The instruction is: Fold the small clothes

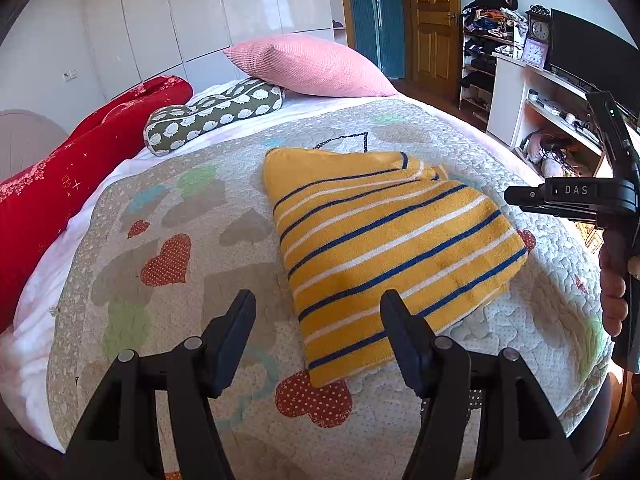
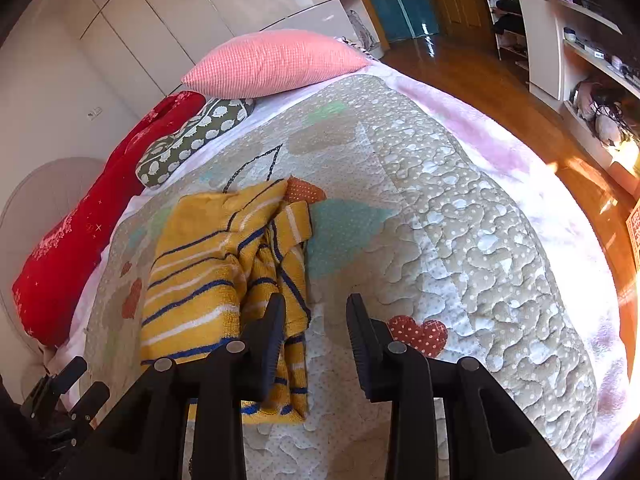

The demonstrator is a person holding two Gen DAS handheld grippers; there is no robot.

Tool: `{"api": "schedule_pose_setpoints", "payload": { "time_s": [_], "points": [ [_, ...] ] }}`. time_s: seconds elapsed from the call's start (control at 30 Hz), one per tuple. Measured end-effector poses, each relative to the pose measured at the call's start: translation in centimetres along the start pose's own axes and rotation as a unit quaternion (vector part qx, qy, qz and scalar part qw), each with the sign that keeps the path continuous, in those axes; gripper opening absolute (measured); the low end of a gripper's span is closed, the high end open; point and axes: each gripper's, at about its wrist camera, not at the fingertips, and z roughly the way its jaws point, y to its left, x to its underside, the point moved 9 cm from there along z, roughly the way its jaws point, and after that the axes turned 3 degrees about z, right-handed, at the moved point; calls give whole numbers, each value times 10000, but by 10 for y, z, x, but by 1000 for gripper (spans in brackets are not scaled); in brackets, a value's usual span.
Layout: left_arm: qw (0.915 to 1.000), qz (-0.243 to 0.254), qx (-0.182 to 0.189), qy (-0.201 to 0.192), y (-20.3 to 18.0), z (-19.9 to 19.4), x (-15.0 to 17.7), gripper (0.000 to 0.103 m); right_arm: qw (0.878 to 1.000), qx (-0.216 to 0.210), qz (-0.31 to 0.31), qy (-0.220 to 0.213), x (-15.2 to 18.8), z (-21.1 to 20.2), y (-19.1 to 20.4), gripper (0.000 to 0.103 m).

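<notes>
Yellow striped garment (image 1: 384,248) lay folded on the quilt (image 1: 168,320), long axis running from near edge away toward the pink pillow (image 1: 308,66). Left gripper (image 1: 318,312) stood partly open and empty, garment ahead and to its right, near corner just beside its right finger. Right gripper (image 2: 316,320) narrowly open, empty, garment to its left under the left finger; probably nearer to the rumpled edge. Right gripper's body read "DAS".

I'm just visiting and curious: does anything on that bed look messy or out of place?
Only the yellow striped garment on the quilt. From the left it looks neatly folded, but the right wrist view shows its right edge bunched and rumpled, with a striped flap sticking out. Both grippers are open and hold nothing.
</notes>
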Motion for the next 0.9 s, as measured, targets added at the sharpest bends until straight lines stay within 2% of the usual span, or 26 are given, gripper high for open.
{"api": "schedule_pose_setpoints", "payload": {
  "time_s": [0.27, 0.37, 0.43, 0.5, 0.63, 0.7, 0.77, 0.9],
  "points": [
    [9998, -120, -82, 129, 12, 18, 5, 64, 10000, -24, -5, 24, -1, 13, 4, 38],
    [9995, -262, -188, 16, 23, 21, 2, 66, 9999, -100, 43, -1, -5, 17, 6, 39],
    [9987, -512, -68, -33, 35, 23, -2, 74, 9997, -229, 106, -1, -10, 20, 9, 42],
    [9960, -872, 156, 99, 52, 29, -6, 76, 9990, -374, 230, -44, -17, 21, 9, 48],
    [9857, -1504, 591, 471, 85, 54, -13, 76, 9957, -714, 591, -71, -31, 26, 7, 70],
    [9822, -1658, 665, 579, 98, 70, -15, 76, 9927, -918, 782, 63, -34, 36, 6, 72],
    [9760, -1834, 915, 734, 104, 88, -14, 76, 9903, -1013, 924, 218, -33, 48, 3, 72],
    [9475, -2327, 1908, 1086, 97, 124, -10, 76, 9843, -1231, 1158, 504, -29, 73, 3, 74]
  ]
}}
